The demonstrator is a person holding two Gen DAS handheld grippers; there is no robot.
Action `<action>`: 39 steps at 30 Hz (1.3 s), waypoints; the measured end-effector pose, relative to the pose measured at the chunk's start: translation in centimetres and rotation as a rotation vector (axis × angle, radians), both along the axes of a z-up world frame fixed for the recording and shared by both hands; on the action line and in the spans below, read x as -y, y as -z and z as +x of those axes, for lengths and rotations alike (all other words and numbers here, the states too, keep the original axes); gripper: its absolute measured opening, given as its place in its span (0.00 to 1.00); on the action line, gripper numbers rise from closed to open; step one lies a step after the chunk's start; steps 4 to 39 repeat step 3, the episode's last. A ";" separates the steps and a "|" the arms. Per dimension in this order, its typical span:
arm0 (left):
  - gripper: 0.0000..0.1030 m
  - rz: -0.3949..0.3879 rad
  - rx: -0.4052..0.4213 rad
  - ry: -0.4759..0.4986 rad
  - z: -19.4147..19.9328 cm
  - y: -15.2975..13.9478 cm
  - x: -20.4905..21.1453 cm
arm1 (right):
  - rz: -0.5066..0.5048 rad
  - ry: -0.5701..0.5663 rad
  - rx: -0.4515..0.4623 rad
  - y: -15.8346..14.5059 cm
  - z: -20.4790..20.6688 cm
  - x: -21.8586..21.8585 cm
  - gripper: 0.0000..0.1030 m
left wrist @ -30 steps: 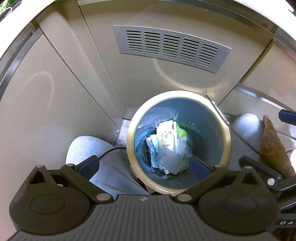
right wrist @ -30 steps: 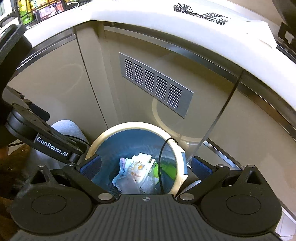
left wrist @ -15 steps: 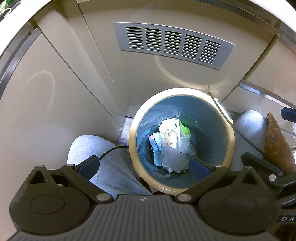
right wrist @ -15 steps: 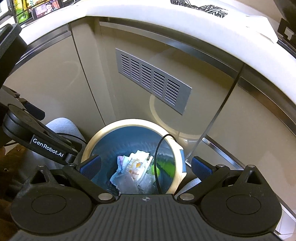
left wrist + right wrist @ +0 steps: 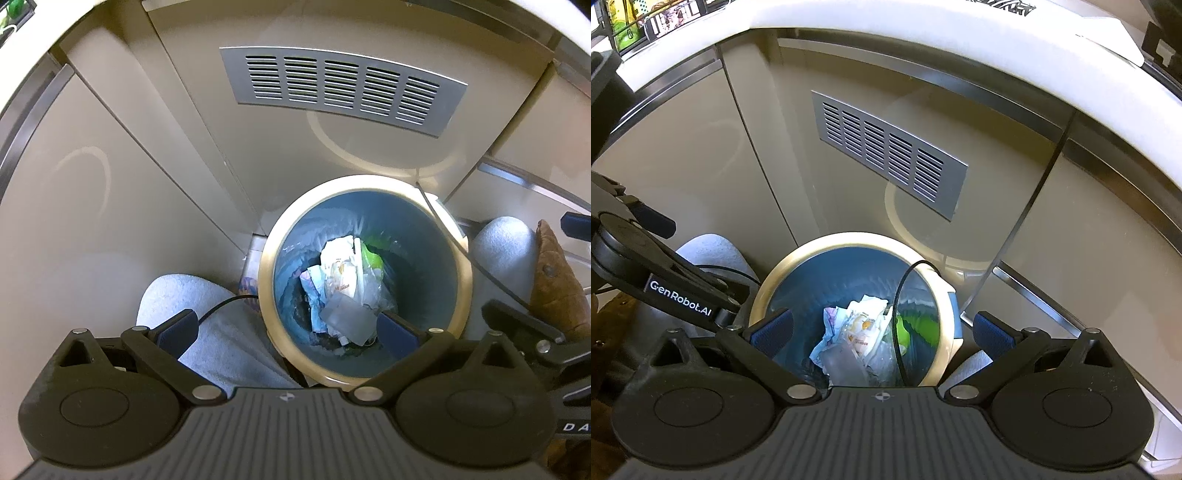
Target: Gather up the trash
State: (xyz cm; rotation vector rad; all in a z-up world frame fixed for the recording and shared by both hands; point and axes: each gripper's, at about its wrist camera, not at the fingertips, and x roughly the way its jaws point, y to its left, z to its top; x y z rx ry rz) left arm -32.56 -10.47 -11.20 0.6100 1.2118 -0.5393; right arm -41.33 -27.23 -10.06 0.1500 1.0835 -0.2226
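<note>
A round bin (image 5: 466,284) with a cream rim and blue inside stands on the floor against a beige cabinet. Crumpled wrappers, paper and clear plastic (image 5: 345,284) lie at its bottom. The bin also shows in the right wrist view (image 5: 945,295), with the same trash (image 5: 857,339) inside. My left gripper (image 5: 288,330) is open and empty above the bin's near left rim. My right gripper (image 5: 882,330) is open and empty, high over the bin. The left gripper's body (image 5: 676,295) shows at the left of the right wrist view.
A metal vent grille (image 5: 343,88) is set in the cabinet panel behind the bin. The person's grey-clad knees (image 5: 207,328) flank the bin. A black cable (image 5: 899,317) hangs across the bin mouth. A white countertop (image 5: 923,40) runs above.
Both grippers have risen and drawn back a little, so the bin looks smaller and lower in both views. Both stay open and empty. The trash in the bin has not moved.
</note>
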 end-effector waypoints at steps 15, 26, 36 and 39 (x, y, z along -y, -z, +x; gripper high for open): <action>1.00 0.000 0.000 0.001 0.0 0.1 0.1 | 0.002 0.001 -0.005 0.2 0.1 0.0 1.00; 1.00 0.000 0.000 0.001 0.0 0.1 0.1 | 0.002 0.001 -0.005 0.2 0.1 0.0 1.00; 1.00 0.000 0.000 0.001 0.0 0.1 0.1 | 0.002 0.001 -0.005 0.2 0.1 0.0 1.00; 1.00 0.000 0.000 0.001 0.0 0.1 0.1 | 0.002 0.001 -0.005 0.2 0.1 0.0 1.00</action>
